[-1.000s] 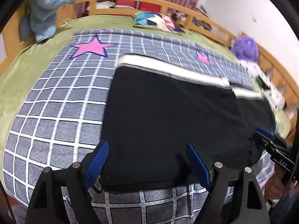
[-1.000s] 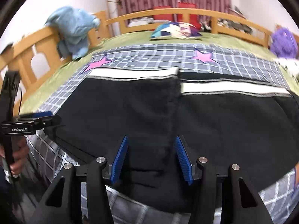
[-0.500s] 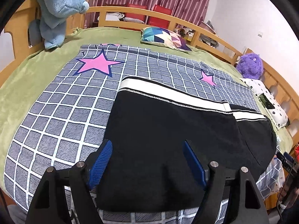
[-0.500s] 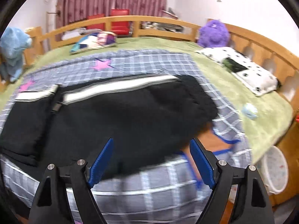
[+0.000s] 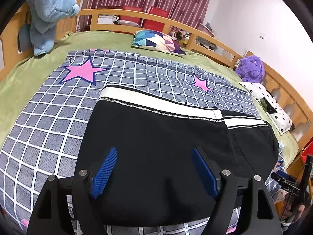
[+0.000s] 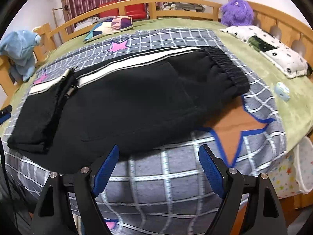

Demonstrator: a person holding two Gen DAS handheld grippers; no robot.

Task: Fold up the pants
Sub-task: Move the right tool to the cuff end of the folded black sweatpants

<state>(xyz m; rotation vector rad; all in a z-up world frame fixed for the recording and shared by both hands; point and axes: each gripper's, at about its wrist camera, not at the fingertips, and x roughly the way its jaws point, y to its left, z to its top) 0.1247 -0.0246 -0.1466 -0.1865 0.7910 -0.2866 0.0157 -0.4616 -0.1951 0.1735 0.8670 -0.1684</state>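
The black pants (image 6: 125, 105) look soft and floppy (thick fleece). Best gripped at the elastic waistband (image 6: 228, 68), two o'clock. The left tool (image 5: 154, 171) is opening, nothing clamped; the right tool (image 6: 158, 171) gapes, empty.

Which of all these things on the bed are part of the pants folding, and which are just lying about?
Part of the job:
- black pants, already folded over
- left tool, jaws opening above the pants
- right tool, open, holding nothing

Just lying about:
- blue plush
- purple plush
- patchwork cushion
- spotted pillow
- checked quilt
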